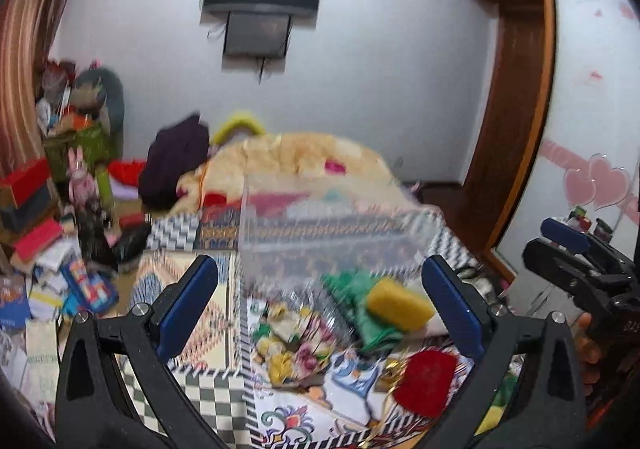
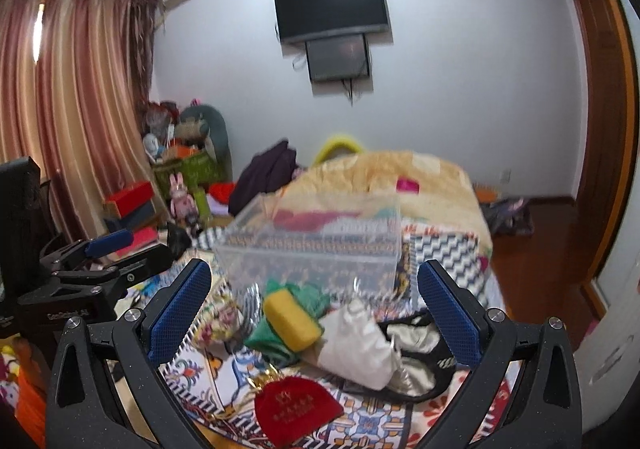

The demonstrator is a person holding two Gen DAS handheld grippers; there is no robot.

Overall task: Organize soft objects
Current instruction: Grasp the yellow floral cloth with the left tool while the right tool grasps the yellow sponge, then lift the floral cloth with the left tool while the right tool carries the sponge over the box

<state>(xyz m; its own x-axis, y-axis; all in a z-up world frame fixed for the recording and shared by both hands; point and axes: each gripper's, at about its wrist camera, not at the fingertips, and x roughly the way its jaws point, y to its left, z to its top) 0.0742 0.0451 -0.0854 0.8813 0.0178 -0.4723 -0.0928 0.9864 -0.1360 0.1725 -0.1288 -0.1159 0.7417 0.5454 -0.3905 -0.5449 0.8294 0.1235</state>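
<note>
1. Both claws hung wide and empty over the bed (image 2: 448,245) — the left gripper (image 1: 320,305) and the right gripper (image 2: 314,301) each had blue pads spread far apart, nothing between them.
2. The soft things lay heaped on the patterned cover: a yellow sponge (image 2: 292,319) on a green cloth (image 2: 276,333), a white pouch (image 2: 360,345) just beside it, and a red pouch (image 2: 298,411) nearest the right claw.
3. A clear bin (image 2: 312,249) stood just behind the heap, blurred but seemingly open at the top — the likely home for the lot.
4. To my eye no item was gripped yet, so picking was the step in hand.
5. Doing it well, I judged: take one piece at a time, come down square with a pad either side, and close gently; the sponge would squash.
6. The cloth could drag its neighbours along, so I'd have lifted the sponge off first.
</note>
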